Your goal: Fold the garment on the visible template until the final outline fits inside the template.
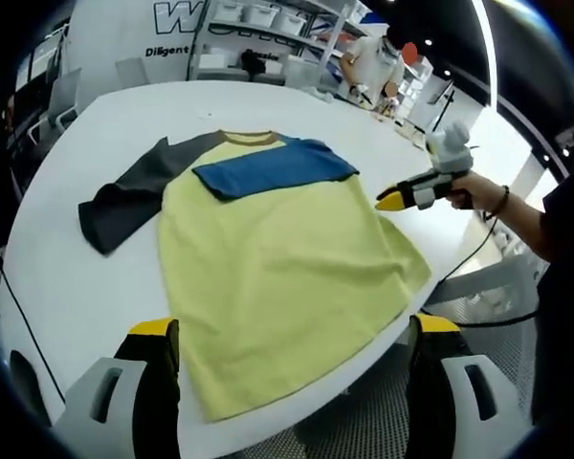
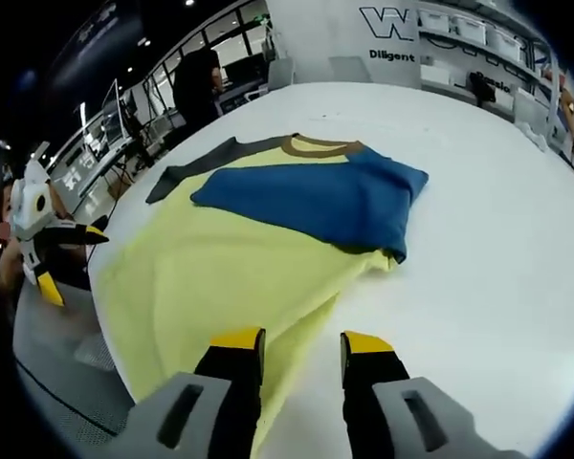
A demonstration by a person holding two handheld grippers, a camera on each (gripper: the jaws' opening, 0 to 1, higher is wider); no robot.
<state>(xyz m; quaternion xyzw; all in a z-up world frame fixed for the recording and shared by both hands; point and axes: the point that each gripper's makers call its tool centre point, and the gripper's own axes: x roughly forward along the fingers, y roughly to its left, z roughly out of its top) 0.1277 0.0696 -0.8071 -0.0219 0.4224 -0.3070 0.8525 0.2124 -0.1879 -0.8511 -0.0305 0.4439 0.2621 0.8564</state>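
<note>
A yellow T-shirt (image 1: 277, 277) lies flat on the white table (image 1: 96, 287). Its blue sleeve (image 1: 273, 170) is folded across the chest, and its dark grey sleeve (image 1: 129, 196) is spread outward. My left gripper (image 1: 295, 330) hangs open and wide over the hem, nothing in it. A hand holds my right gripper (image 1: 392, 201) beside the shirt's side edge. In the right gripper view the shirt (image 2: 191, 277) and blue sleeve (image 2: 316, 201) lie ahead. My right gripper (image 2: 301, 342) is open there, its left jaw over the yellow edge. The left gripper (image 2: 72, 260) shows open past the table's rim.
The rounded table edge (image 1: 364, 368) runs just under the hem, with cables and floor beyond. Bare white tabletop (image 2: 497, 268) stretches beside the blue sleeve. Shelves with boxes (image 1: 258, 19) and a person (image 1: 373, 62) stand at the far side; another person (image 2: 196, 81) is behind the table.
</note>
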